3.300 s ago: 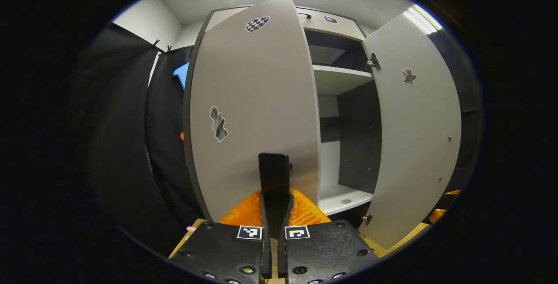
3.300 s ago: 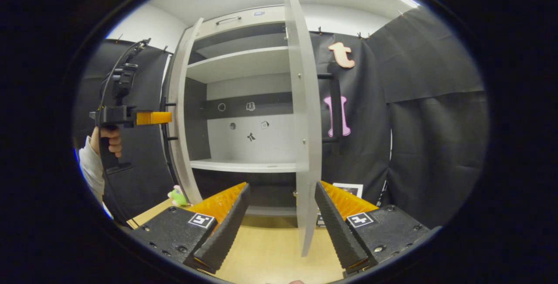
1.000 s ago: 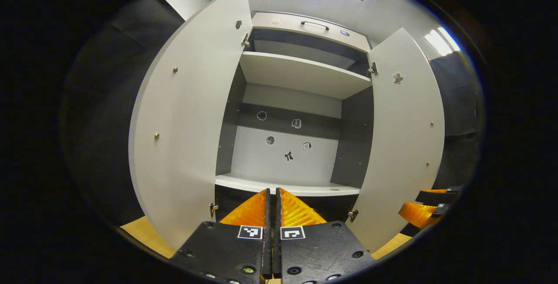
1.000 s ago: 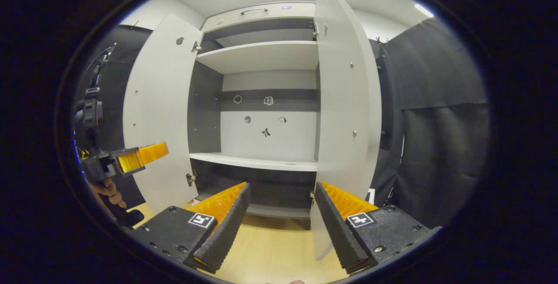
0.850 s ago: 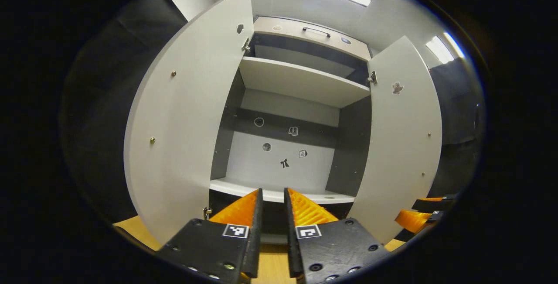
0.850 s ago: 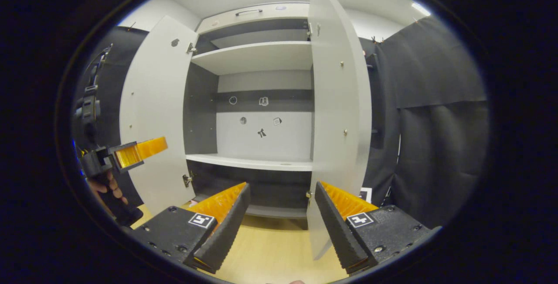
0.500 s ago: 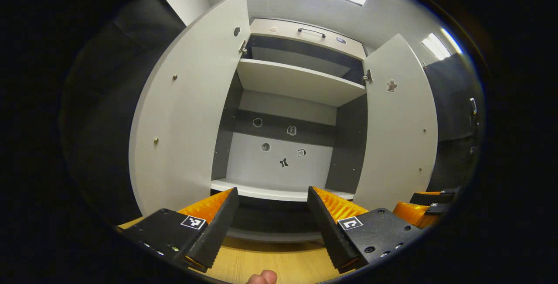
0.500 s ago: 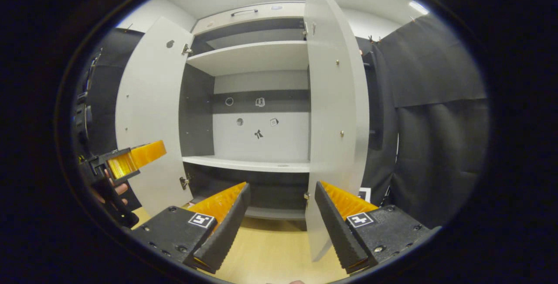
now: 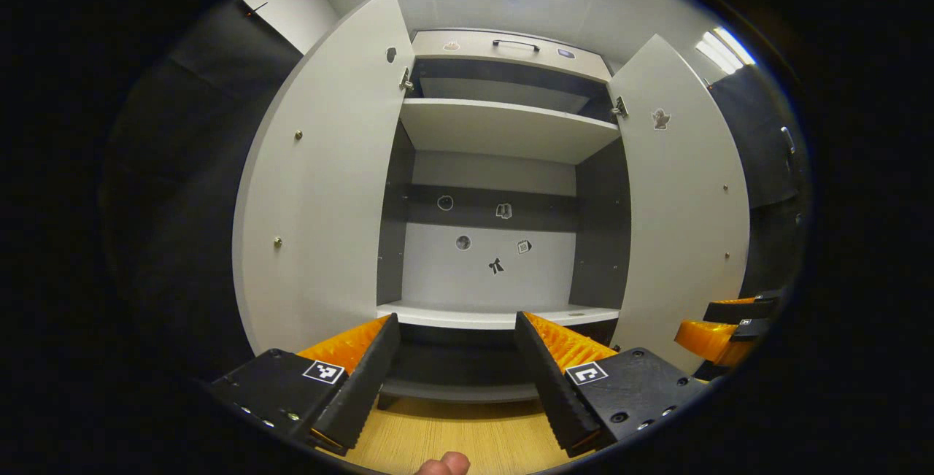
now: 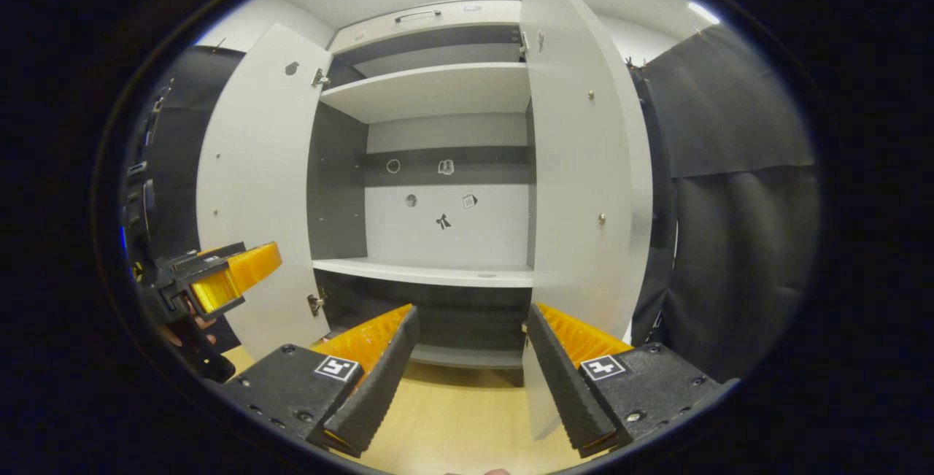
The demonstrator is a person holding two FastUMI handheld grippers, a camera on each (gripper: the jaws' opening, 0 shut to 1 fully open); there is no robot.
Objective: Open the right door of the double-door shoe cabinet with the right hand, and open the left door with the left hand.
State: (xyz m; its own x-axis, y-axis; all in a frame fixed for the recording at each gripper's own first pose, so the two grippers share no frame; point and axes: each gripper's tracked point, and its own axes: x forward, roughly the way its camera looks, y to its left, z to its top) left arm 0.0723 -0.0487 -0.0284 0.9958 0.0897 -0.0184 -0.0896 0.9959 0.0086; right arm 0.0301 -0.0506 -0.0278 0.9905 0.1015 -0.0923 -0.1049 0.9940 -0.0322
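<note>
The pale grey shoe cabinet (image 9: pixel 503 44) stands with both doors swung wide. Its left door (image 9: pixel 328 190) and right door (image 9: pixel 686 198) flank bare shelves (image 9: pixel 503 128) in the left gripper view. My left gripper (image 9: pixel 456 380) hangs open in front of the lower shelf, touching nothing. In the right gripper view the left door (image 10: pixel 255 190) and right door (image 10: pixel 584 168) stand open too. My right gripper (image 10: pixel 471 373) is open beside the right door's lower edge, apart from it. The left gripper (image 10: pixel 219 271) also shows at that view's left edge, and the right gripper (image 9: pixel 719 325) at the other view's right.
Small stickers (image 9: pixel 496 265) dot the cabinet's back panel. A wooden floor (image 10: pixel 452 416) lies below the cabinet. Black cloth (image 10: pixel 730 190) hangs to the right of the cabinet. A fingertip (image 9: pixel 441 464) pokes in at the bottom of the left gripper view.
The left door swung from partly open to wide open. My left gripper, shut a second ago, has opened and backed off. The right gripper stayed open and nearly still.
</note>
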